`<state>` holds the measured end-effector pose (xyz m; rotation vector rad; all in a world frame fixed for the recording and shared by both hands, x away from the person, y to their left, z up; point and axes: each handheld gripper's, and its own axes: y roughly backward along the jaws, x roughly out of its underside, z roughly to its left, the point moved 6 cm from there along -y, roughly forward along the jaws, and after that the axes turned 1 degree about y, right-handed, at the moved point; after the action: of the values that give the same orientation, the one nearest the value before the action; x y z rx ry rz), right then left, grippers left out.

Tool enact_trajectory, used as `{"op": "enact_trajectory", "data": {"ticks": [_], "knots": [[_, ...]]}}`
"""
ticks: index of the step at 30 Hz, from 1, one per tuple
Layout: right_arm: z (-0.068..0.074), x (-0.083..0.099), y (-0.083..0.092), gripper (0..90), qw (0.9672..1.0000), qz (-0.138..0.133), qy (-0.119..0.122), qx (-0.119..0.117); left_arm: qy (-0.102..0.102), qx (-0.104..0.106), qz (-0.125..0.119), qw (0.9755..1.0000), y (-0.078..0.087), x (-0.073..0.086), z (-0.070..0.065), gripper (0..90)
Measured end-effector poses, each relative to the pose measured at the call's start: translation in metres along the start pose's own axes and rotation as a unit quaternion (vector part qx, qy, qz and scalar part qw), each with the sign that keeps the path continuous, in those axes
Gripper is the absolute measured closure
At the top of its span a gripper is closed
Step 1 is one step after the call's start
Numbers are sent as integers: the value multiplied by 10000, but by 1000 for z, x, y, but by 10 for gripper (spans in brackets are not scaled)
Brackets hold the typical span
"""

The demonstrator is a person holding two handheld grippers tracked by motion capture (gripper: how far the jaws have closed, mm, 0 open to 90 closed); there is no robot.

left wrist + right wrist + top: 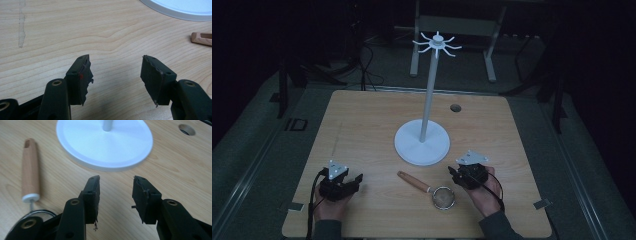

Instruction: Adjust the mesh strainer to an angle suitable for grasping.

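Note:
A small strainer with a wooden handle lies on the table between my two grippers, its mesh bowl toward the near edge. My left gripper rests at the near left, open, nothing between its jaws. The left gripper looks across bare wood, with the handle's tip far to its right. My right gripper sits just right of the strainer, open and empty. Ahead of the right gripper is the white stand's base; the handle lies to its left.
A white stand with a round base rises from the table's middle and carries a ring of hooks on top. A round cable hole sits at the back right. Grey floor and metal frames surround the table.

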<state>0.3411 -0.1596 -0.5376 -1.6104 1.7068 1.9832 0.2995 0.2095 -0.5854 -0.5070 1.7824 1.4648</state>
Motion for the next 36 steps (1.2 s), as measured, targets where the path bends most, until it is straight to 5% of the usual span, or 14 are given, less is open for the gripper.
{"op": "enact_trajectory", "data": {"ticks": [11,23,36], "knots": [[23,-16,-12,529,9977,329,272,-522,13,1,-4,10000,0,0,0,414],[41,-26,-24,521,9937,542,558,-802,32,1,-19,10000,0,0,0,414],[70,-26,-35,517,9831,927,1063,-1166,37,2,-24,10000,1,0,1,414]]}}
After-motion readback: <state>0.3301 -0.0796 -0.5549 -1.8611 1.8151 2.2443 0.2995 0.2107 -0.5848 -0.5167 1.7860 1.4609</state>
